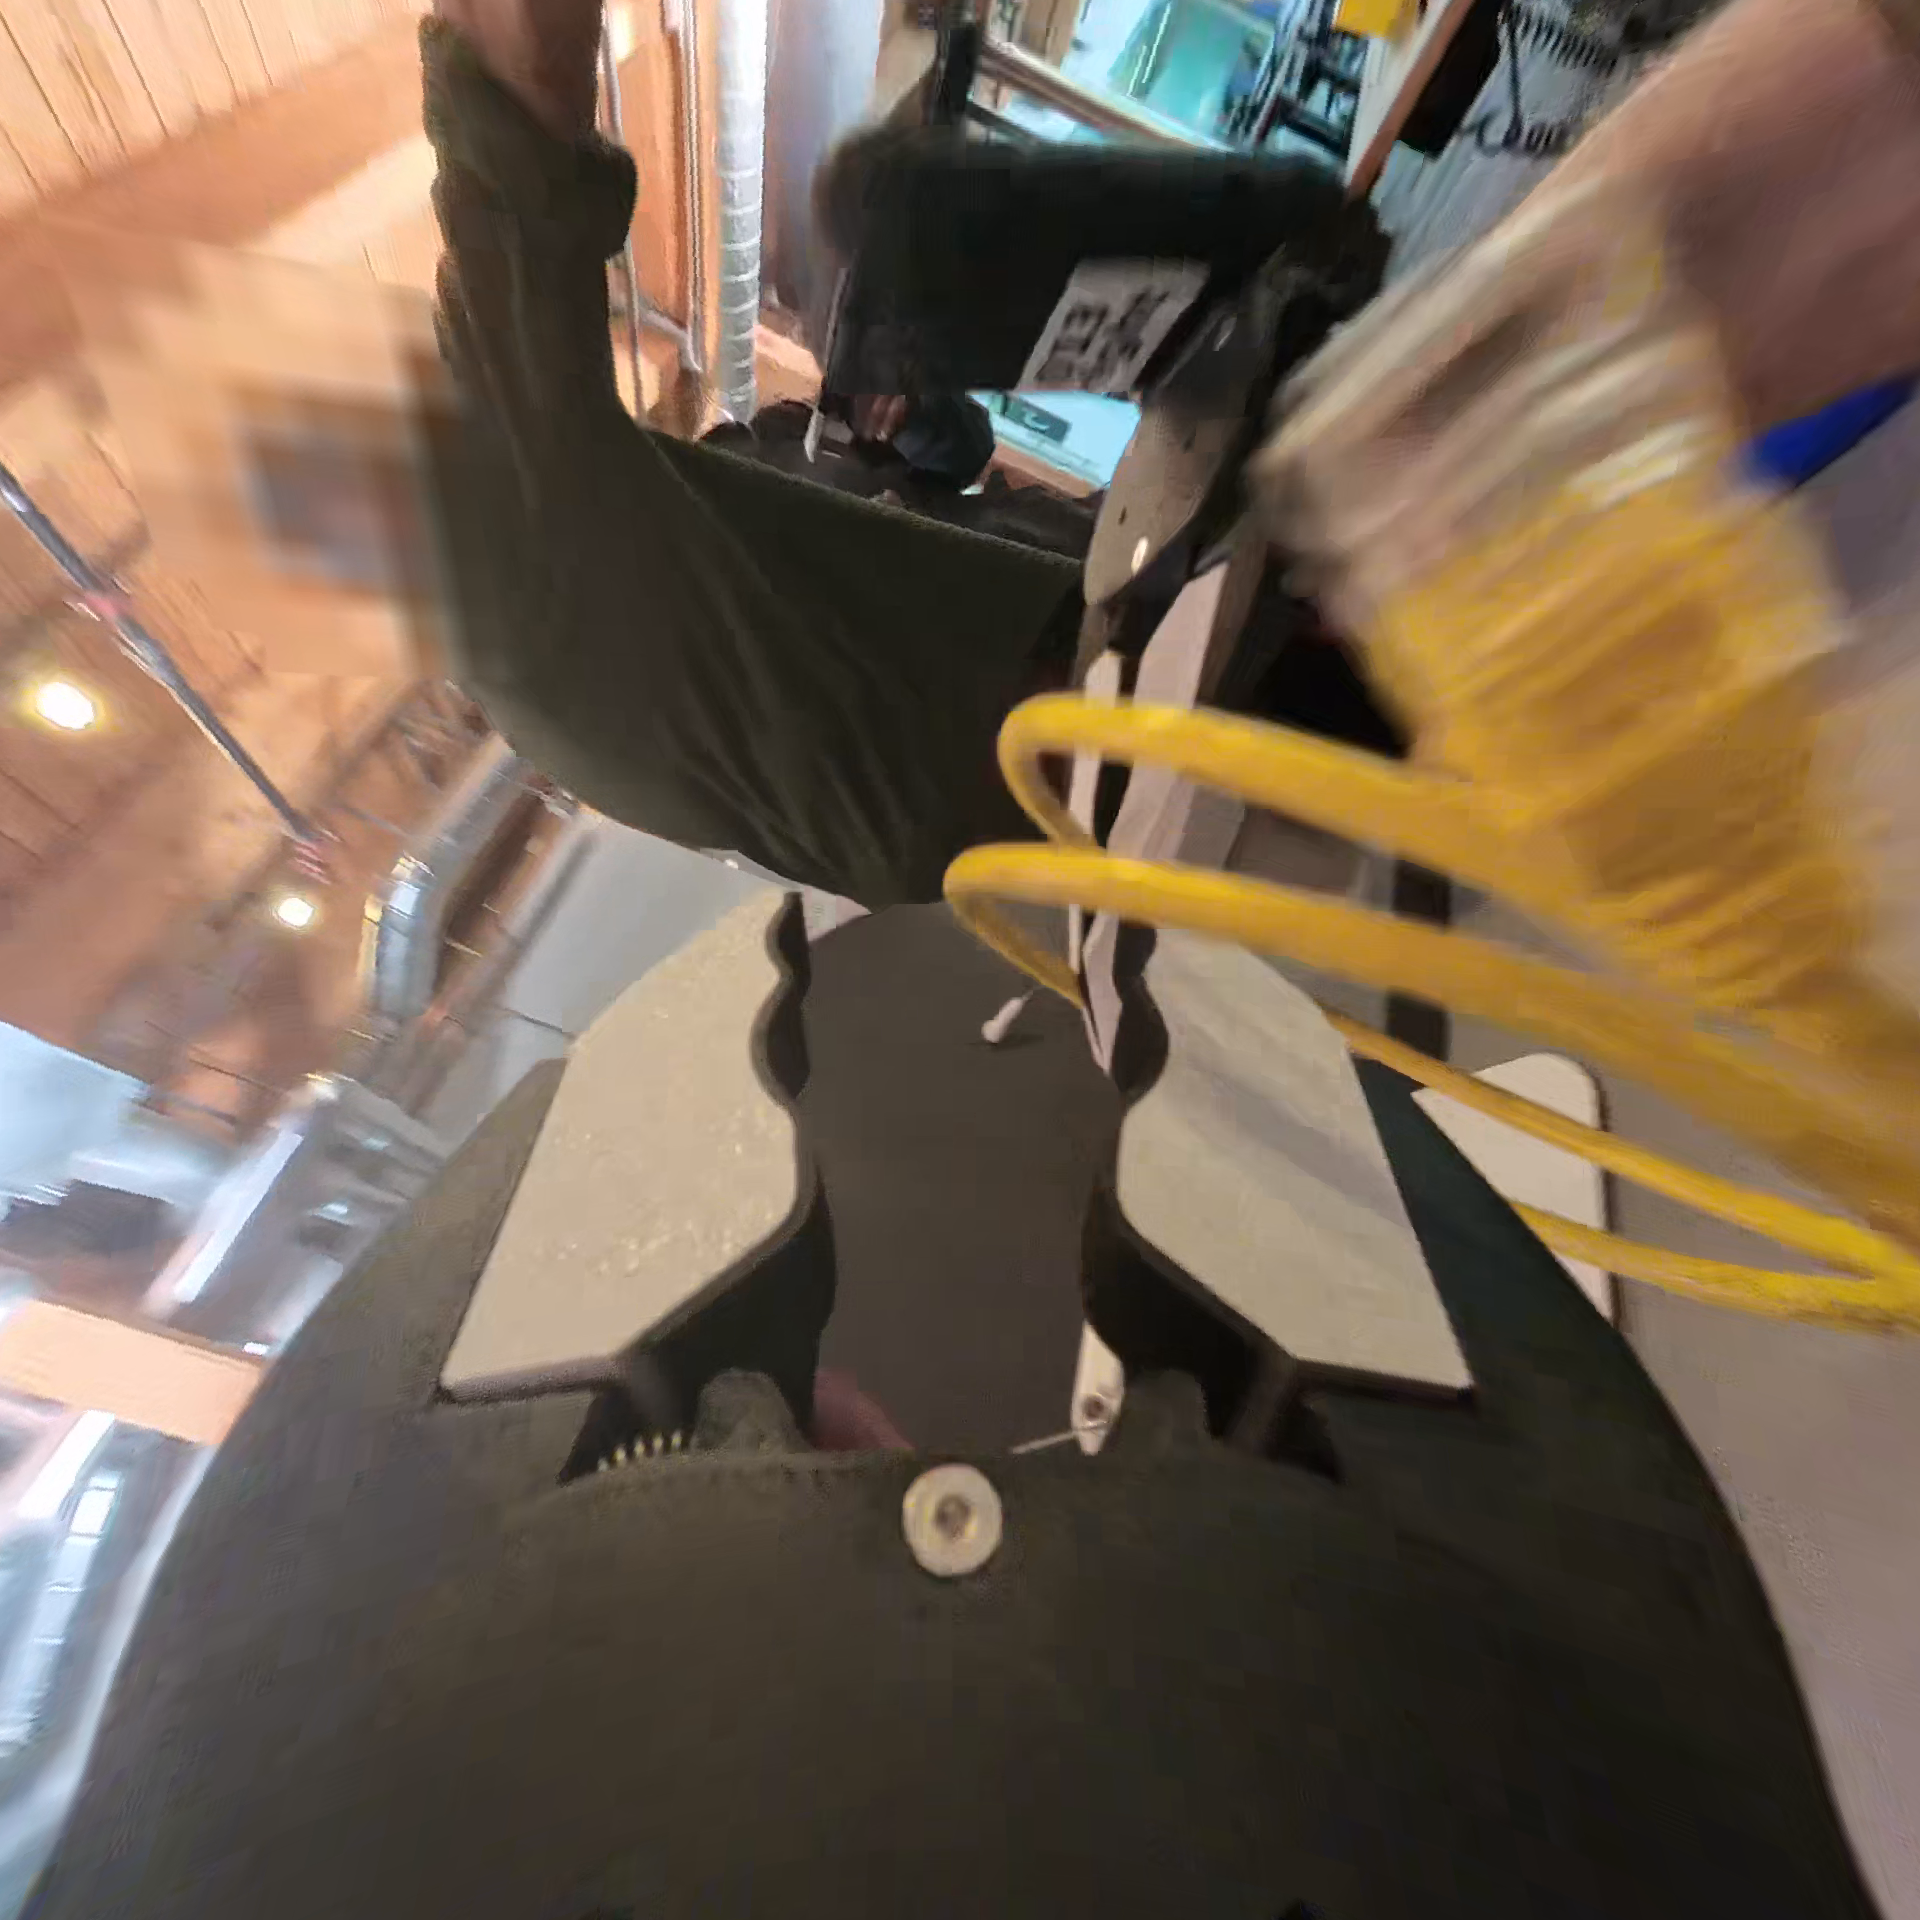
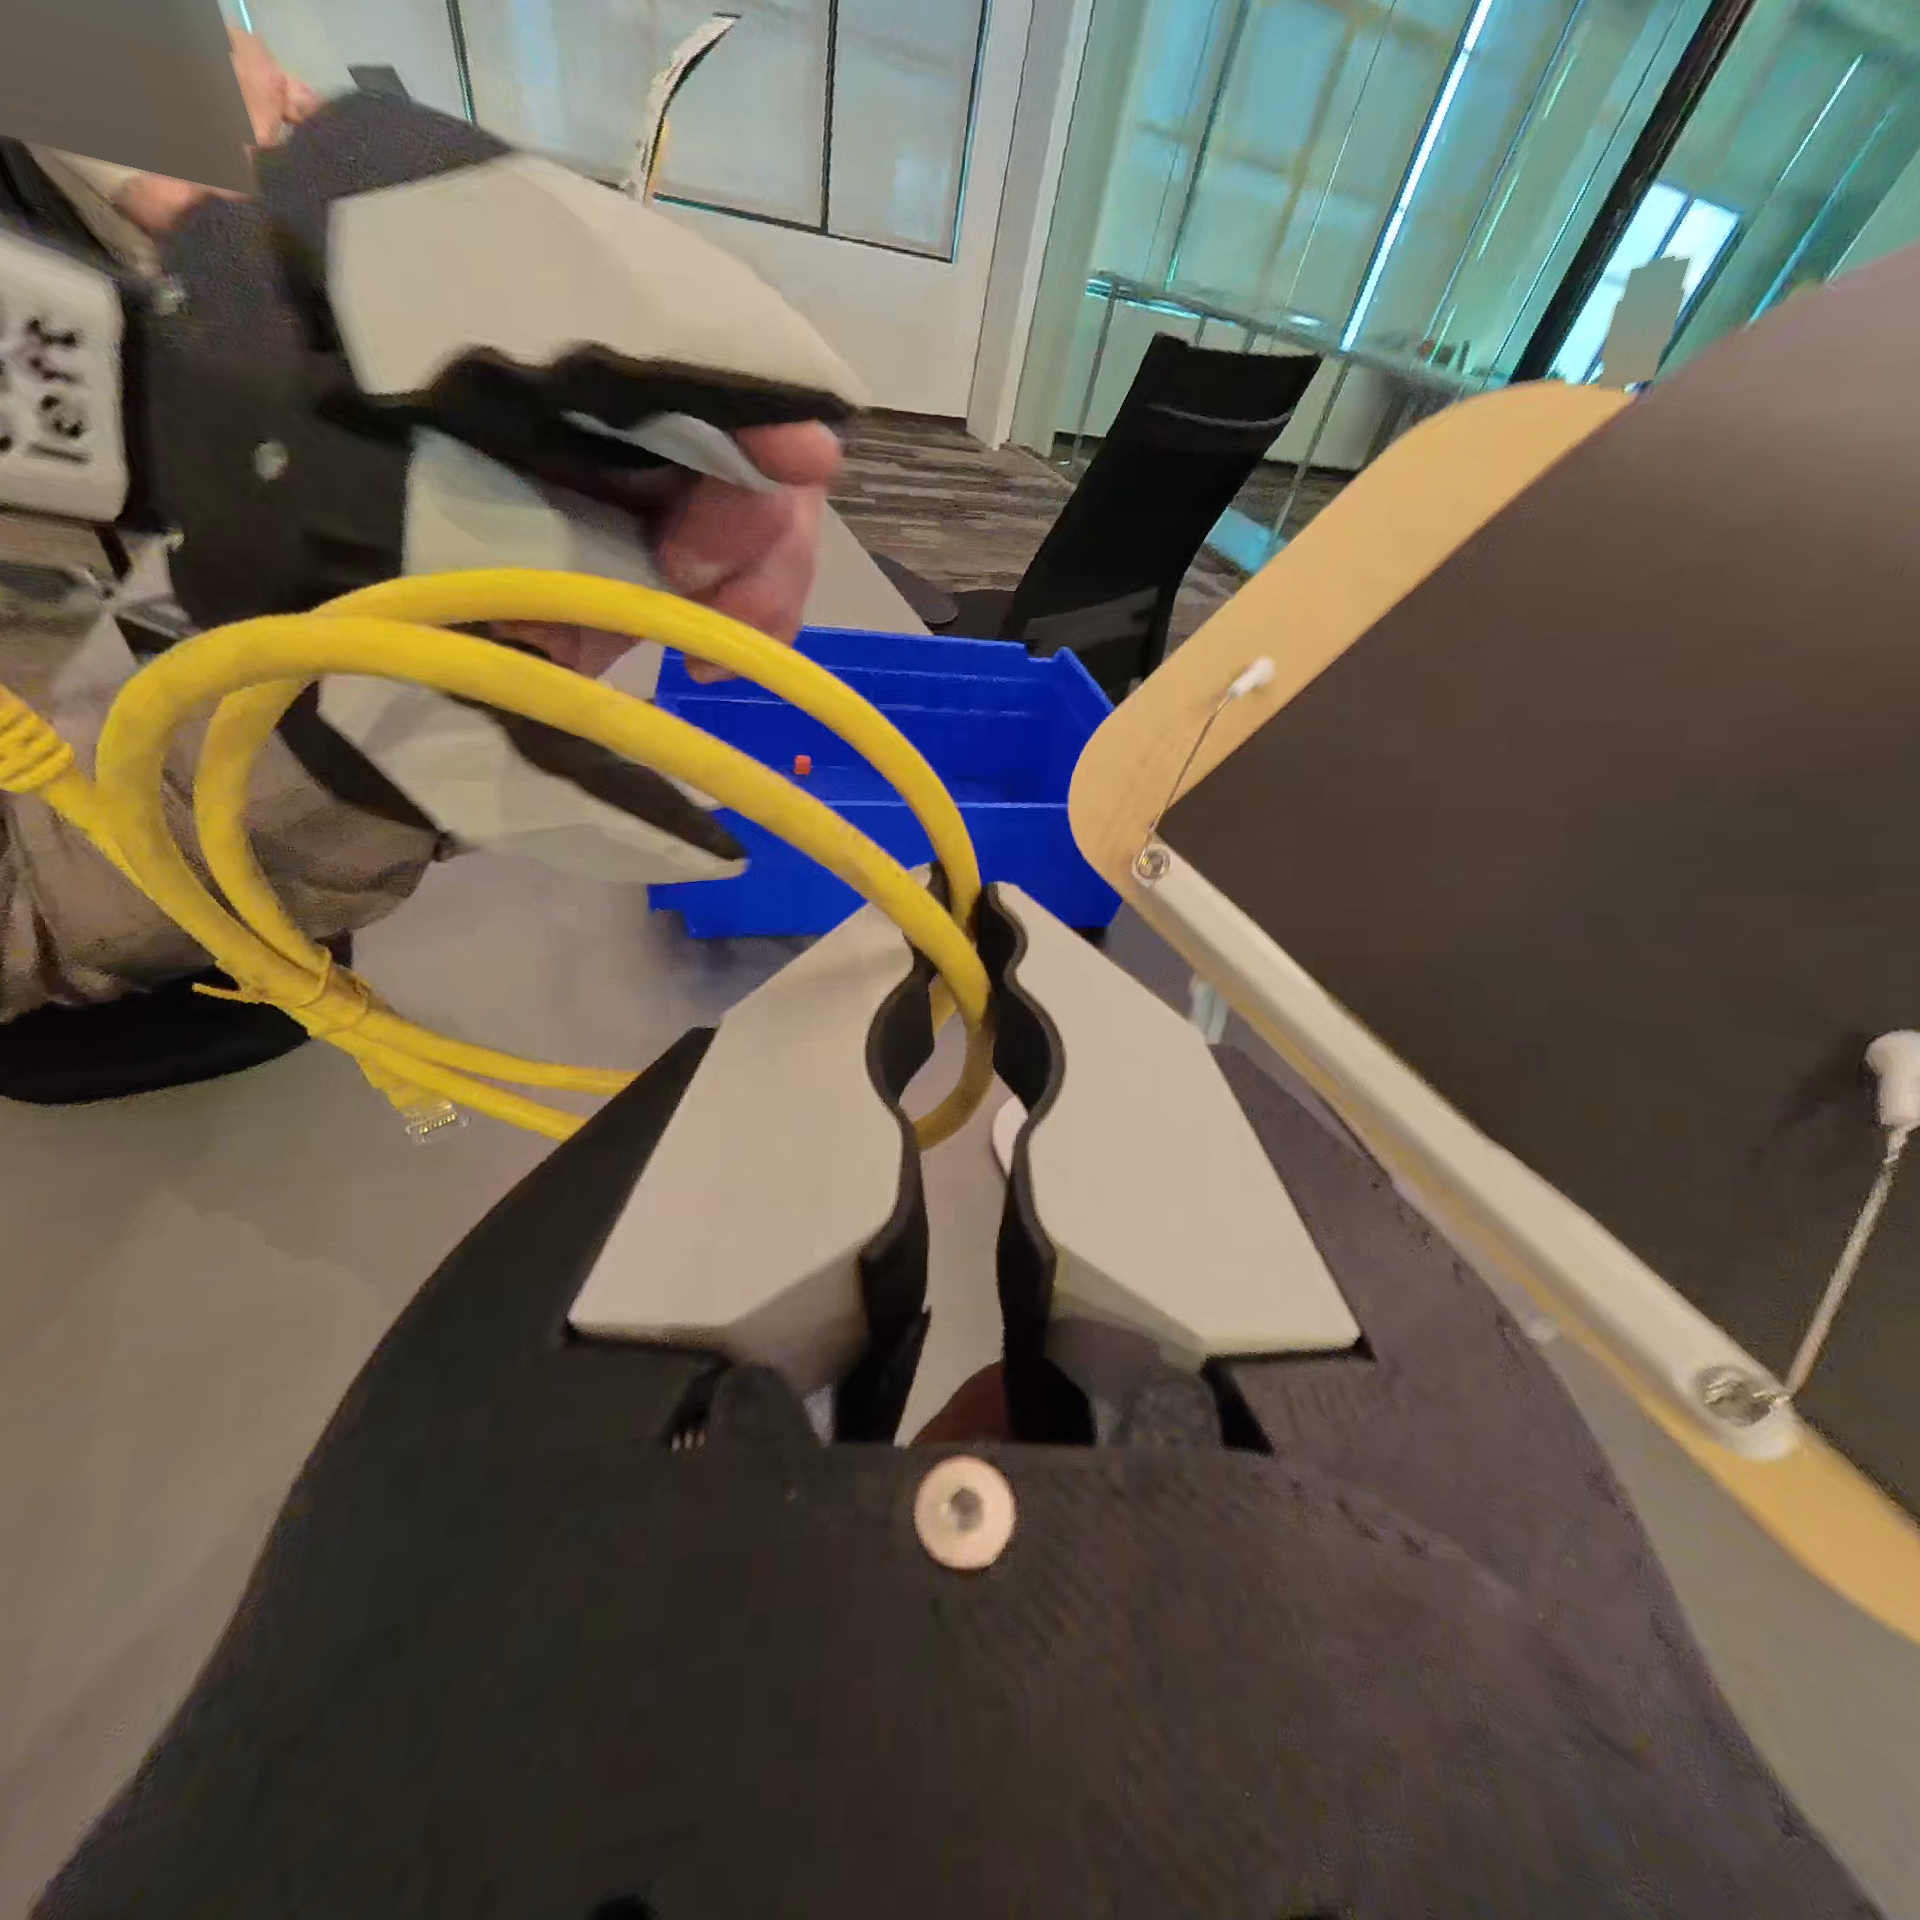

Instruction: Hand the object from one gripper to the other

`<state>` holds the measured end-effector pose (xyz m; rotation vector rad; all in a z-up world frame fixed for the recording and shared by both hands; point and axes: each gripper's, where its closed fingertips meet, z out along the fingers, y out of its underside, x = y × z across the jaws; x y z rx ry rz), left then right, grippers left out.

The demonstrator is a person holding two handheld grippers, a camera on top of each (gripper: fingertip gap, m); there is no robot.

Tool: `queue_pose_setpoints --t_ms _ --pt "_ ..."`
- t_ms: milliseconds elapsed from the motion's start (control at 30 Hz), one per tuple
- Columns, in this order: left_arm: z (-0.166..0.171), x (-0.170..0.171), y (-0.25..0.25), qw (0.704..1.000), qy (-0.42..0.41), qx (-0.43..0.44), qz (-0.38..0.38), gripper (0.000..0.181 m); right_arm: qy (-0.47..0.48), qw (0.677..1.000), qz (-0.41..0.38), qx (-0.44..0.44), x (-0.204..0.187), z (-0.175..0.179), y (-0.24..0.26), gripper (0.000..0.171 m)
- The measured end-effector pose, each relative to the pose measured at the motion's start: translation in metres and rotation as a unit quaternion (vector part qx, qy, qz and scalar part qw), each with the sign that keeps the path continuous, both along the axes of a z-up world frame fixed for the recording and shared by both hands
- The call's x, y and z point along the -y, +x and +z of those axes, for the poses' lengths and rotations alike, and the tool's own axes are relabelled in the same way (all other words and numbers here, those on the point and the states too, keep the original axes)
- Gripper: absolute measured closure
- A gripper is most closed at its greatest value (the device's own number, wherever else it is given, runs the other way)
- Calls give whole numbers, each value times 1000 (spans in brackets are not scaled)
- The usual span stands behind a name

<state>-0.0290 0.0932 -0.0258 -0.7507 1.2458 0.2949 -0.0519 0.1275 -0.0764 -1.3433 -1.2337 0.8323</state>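
The yellow cable (image 2: 582, 717) — coiled, tied into a bundle — hangs above the grey table (image 2: 208, 1351), pinched at its loop by the right gripper (image 2: 961, 914), jaws nearly closed. The left gripper (image 2: 769, 644) tilts beside the loop, jaws spread wide, holding nothing — a blue bin (image 2: 935, 727) behind.

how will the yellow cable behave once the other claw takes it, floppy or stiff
Probably springy: the yellow cable holds open loops while the right claw pinches one strand. A tie bundles it, so it should stay coiled. Free connector ends may swing.
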Motion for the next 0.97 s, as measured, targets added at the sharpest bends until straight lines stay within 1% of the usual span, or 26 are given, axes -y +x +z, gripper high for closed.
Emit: queue_pose_setpoints --t_ms 167,267,333,400,500,633,733,967 --pt "2 8 16 995 91 -17 22 130 -101 995 19 -18 -7 -20 -5 170" --pt "2 10 22 993 120 -7 23 144 -137 990 29 -28 -7 -26 -10 170" --pt "5 9 21 990 138 2 33 156 -154 987 34 -37 -5 -27 -14 170" --pt "6 11 21 989 144 9 31 171 -160 985 41 -42 -3 -27 -16 169" --pt "11 9 19 987 153 28 42 173 -161 985 38 -51 -4 -24 -16 169" --pt "15 6 14 987 144 53 47 175 -169 983 36 -62 -6 -21 -14 169" --pt "22 3 7 988 122 85 46 175 -173 982 38 -67 -5 -20 -15 169" --pt "34 -13 -17 984 37 164 53 175 -166 982 41 -84 -5 -15 -14 167"
